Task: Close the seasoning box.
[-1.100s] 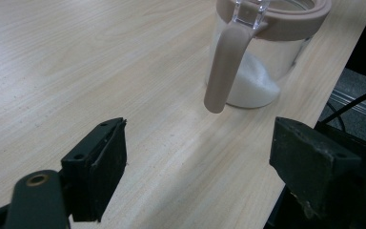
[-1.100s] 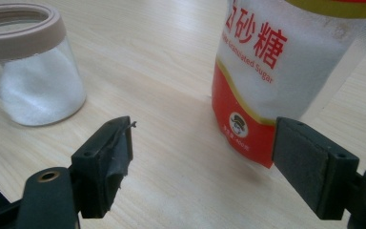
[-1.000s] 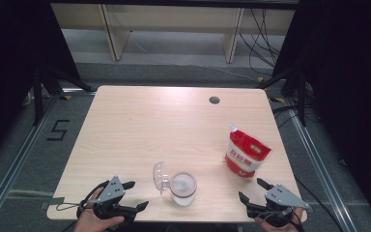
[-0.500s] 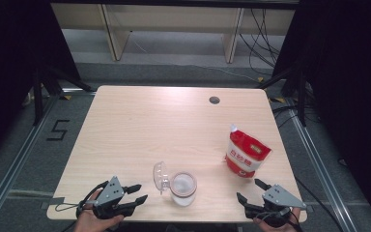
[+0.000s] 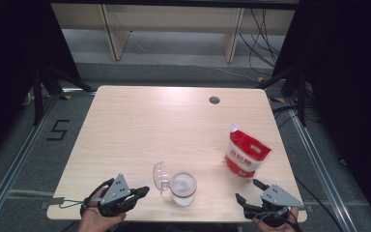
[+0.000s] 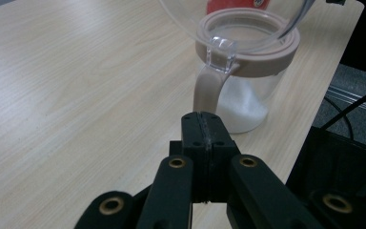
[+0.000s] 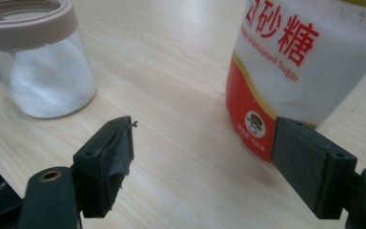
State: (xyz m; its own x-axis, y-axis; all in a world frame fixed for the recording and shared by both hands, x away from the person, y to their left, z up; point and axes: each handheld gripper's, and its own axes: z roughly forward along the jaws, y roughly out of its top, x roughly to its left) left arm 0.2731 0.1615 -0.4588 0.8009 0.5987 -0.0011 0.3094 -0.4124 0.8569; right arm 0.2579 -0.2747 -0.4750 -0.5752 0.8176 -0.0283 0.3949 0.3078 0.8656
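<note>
Left gripper (image 5: 142, 192): low at the table's near edge, hand (image 5: 96, 220) coming in from below, jaws pressed together with nothing between them, tips aimed at the jar's hinge strap.
Right gripper (image 5: 249, 191): near-right corner, jaws spread wide, empty, pointing toward the sugar bag.
Glass jar (image 5: 183, 188): upright between the two grippers, part full of white sugar, clear lid (image 5: 160, 176) flipped open on its left (pinkish rim).
Sugar bag (image 5: 245, 152): standing just beyond the right gripper, red and white.
Table (image 5: 164, 125): light wood.
</note>
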